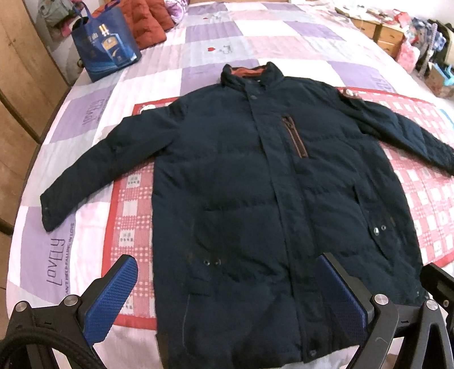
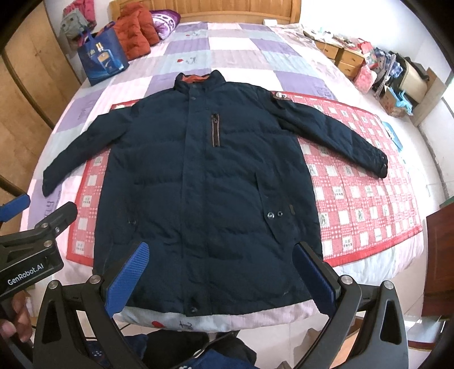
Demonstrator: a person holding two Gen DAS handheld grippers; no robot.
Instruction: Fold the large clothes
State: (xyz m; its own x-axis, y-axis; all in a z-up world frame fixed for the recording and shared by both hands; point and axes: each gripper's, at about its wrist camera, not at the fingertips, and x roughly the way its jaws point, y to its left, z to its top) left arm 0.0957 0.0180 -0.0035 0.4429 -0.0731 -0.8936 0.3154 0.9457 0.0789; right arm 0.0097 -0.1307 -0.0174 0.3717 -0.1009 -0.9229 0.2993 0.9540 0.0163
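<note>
Jacket (image 1: 255, 181), dark navy and padded, lies face up and spread flat on the bed (image 1: 215, 42), front closed, both sleeves angled out to the sides. Its body rests over a red-and-white checked mat (image 2: 354, 198) that sits on the purple patchwork quilt (image 2: 241, 56). I see an orange lining at the collar (image 2: 198, 78), a brown-trimmed chest zip pocket (image 1: 295, 136) and a patch on one shoulder (image 2: 279, 96).

My left hand-held gripper (image 1: 227, 298) hovers above the hem end, fingers wide apart, nothing between the blue pads (image 1: 109, 301). My right hand-held gripper (image 2: 221, 281) hangs over the hem at the foot of the bed, fingers likewise spread, holding nothing. From the right wrist view the left tool shows at the lower left edge, level with the jacket's left side.

At the far left corner of the bed stands a blue tote bag (image 1: 106, 42), with a folded red puffer garment (image 1: 144, 22) just beside it. Wooden drawers (image 2: 343, 56) and piled clutter sit off the far right side.
</note>
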